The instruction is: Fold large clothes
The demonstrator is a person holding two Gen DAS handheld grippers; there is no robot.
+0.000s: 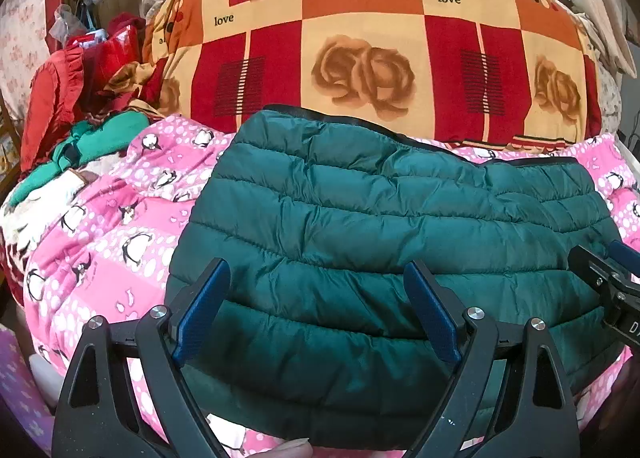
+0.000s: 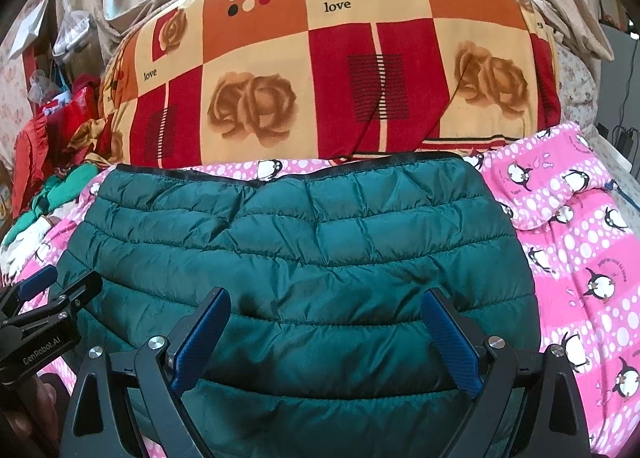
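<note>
1. Currently, the dark green quilted jacket (image 1: pixel 392 234) lies folded flat on the pink penguin-print bedsheet (image 1: pixel 100 242), its black-trimmed edge toward the rose-patterned quilt (image 1: pixel 360 46).
2. My left gripper (image 1: pixel 316 306) is over the jacket's near left portion; its blue-padded fingers (image 1: pixel 200 310) are spread wide and grip nothing.
3. My right gripper (image 2: pixel 324 338) is over the jacket's near centre; its fingers (image 2: pixel 450 342) are likewise spread wide and empty.
4. Red and green clothes (image 1: pixel 92 134) are piled at the bed's left side.
</note>
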